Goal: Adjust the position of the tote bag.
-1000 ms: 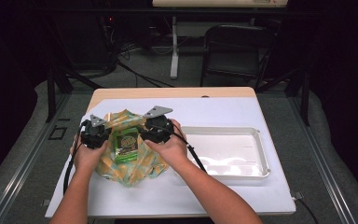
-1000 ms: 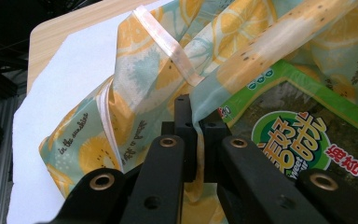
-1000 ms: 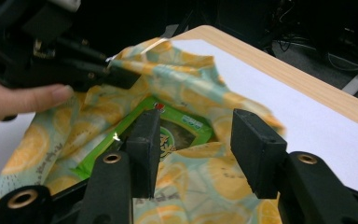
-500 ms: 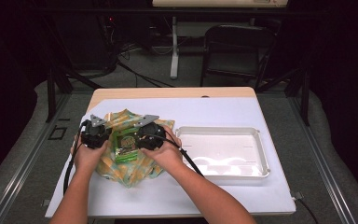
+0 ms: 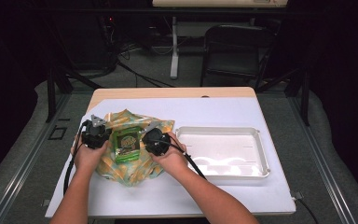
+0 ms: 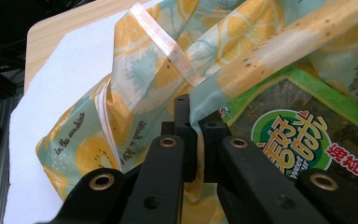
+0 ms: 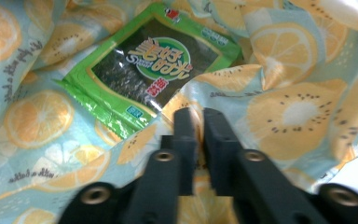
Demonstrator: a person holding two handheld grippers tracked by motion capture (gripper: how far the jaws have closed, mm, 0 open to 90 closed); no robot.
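We see a white sheet (image 5: 242, 109) on a wooden table (image 5: 168, 92), dark room. The bag (image 6: 135, 84) reads "in the sunshine"; the left gripper (image 6: 196, 122) and the just-closing right gripper (image 7: 196, 126) both pinch it at 9 and 3 o'clock of the seaweed packet (image 7: 144, 70).

A white tray (image 5: 261, 140) lies on the white sheet (image 5: 214, 109) just to the right of the right gripper (image 5: 156, 141), its long side running across the table. Beyond both grippers the bare wooden table edge (image 5: 168, 92) shows past the sheet. Farther off behind them, on the dark floor, stand a black chair (image 5: 235, 46) and a pale post (image 5: 174, 46).
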